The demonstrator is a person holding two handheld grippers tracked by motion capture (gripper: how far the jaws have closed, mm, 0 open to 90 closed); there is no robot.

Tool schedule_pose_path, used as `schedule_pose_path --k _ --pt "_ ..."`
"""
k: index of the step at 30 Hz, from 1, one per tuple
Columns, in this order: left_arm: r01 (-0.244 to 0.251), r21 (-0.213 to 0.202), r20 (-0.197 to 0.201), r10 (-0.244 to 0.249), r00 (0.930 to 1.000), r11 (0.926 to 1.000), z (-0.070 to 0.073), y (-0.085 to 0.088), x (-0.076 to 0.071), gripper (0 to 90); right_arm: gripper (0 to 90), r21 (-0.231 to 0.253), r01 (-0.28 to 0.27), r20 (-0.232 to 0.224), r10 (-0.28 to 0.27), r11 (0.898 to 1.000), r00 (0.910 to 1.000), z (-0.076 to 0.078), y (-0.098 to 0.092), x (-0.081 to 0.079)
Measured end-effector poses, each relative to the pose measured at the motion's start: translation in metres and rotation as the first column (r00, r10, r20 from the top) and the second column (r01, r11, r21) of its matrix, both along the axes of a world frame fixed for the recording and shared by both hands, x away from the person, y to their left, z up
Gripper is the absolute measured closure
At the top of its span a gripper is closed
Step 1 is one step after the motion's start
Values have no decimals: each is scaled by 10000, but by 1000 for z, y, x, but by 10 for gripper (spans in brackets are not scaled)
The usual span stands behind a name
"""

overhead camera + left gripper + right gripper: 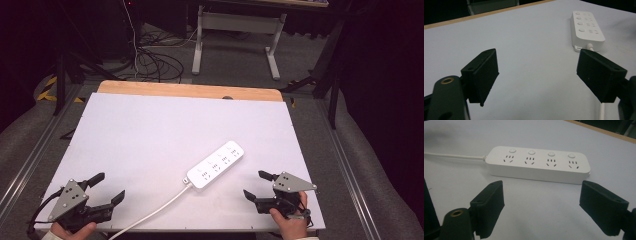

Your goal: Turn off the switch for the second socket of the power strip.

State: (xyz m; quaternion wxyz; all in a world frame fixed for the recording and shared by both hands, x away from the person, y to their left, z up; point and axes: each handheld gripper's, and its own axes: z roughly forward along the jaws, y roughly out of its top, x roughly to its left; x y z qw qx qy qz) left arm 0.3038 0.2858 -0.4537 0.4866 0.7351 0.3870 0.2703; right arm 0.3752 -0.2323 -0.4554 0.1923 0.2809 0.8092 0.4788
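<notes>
The counter (pixel 150 130) in front of me is a wide white board with a wooden strip along its far edge, and almost all of it is bare. The biggest thing on it is the white power strip (pixel 216 164), which lies in the near half, a little to the right of the middle. Its long axis runs diagonally: the free end points far and to the right, and the end with the cable points near and to the left. From there the white cable (pixel 150 214) curves toward the near edge of the counter.

My right hand-held gripper (pixel 259 185) is the nearer one. The power strip lies ahead of it and to the left, near but not touching. In the right gripper view the strip (pixel 537 165) lies broadside across the jaws, with its four sockets facing up. My left hand-held gripper (pixel 107 187) is well apart from it, at the near left corner, and faces the cable end (pixel 587 46).

Both hands rest low at the near edge, with the grippers pointing forward and slightly inward. Both are released, the jaws wide apart with nothing between them.
</notes>
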Motion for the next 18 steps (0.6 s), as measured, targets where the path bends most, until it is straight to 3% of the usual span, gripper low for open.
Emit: schedule_pose_path --k 18 --pt "-261 368 598 238 9979 9990 3 -3 -5 180 202 -119 -61 37 62 9999 10000 0 2 0"
